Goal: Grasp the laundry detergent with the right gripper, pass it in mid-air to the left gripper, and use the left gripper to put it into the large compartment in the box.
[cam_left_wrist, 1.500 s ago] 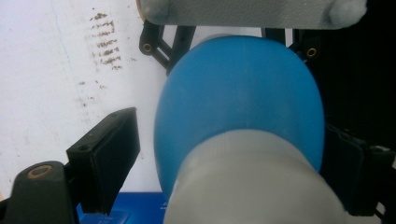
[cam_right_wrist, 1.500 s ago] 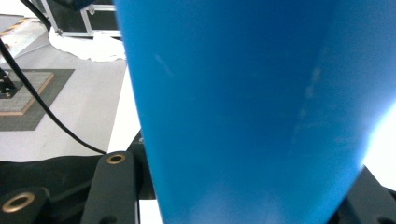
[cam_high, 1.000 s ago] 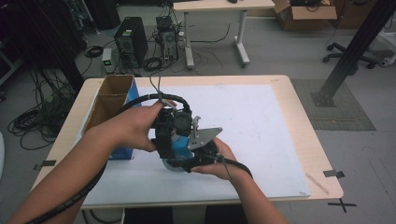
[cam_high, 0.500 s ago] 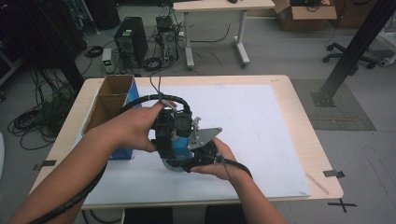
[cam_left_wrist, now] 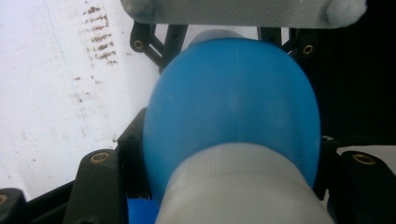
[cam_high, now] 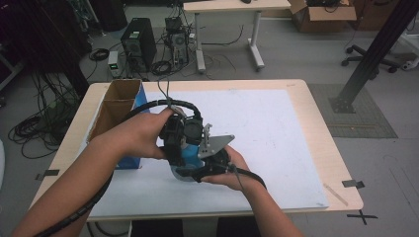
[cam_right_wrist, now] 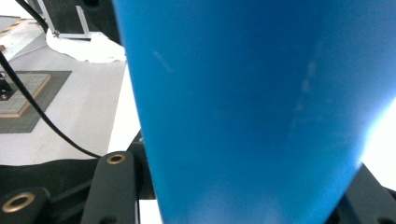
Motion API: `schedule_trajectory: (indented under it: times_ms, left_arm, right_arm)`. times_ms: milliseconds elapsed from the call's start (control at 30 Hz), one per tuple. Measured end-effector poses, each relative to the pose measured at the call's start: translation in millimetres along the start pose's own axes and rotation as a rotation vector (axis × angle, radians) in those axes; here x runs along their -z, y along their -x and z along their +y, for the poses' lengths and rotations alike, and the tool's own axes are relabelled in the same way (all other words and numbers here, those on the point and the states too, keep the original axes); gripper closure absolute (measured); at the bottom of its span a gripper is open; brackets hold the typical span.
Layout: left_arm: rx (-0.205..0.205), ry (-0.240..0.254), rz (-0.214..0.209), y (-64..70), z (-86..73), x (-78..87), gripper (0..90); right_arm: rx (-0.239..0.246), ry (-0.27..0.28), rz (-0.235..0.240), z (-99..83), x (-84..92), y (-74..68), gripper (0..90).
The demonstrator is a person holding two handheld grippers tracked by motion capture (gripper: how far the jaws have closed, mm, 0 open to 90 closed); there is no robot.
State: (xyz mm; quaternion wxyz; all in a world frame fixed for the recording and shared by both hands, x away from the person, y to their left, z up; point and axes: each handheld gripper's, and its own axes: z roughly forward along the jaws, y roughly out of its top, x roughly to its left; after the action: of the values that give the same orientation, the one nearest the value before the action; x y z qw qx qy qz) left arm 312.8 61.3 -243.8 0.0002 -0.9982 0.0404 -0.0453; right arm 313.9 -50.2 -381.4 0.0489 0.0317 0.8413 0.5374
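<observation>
Near the table's [cam_high: 296,123] front edge, both claws grip a blue bottle [cam_left_wrist: 233,102]: the left claw [cam_high: 174,140], jaws just closed, pinches its white-capped end; the right claw [cam_high: 210,165] clamps its body.

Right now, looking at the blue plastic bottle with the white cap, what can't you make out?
- High view: most of the blue plastic bottle, behind hands and both grippers.
- Left gripper view: white ribbed cap cut off by the bottom edge.
- Right gripper view: bottle too close; outline and any label unreadable.
- Open brown cardboard box: contents hidden.
</observation>
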Motion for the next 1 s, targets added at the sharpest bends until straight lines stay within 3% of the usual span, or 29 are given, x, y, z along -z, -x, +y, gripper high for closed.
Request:
schedule_trajectory:
  times_ms: [500,1000]
  left_arm:
    - [0.0,-0.035,0.025,3.1,6.5,8.6,38.4]
    - [0.016,-0.065,0.028,2.2,5.7,13.8,38.4]
  right_arm:
    - [0.011,0.056,-0.034,0.8,1.3,-2.6,42.3]
    - [-0.051,0.114,-0.054,-2.7,5.6,-5.5,18.7]
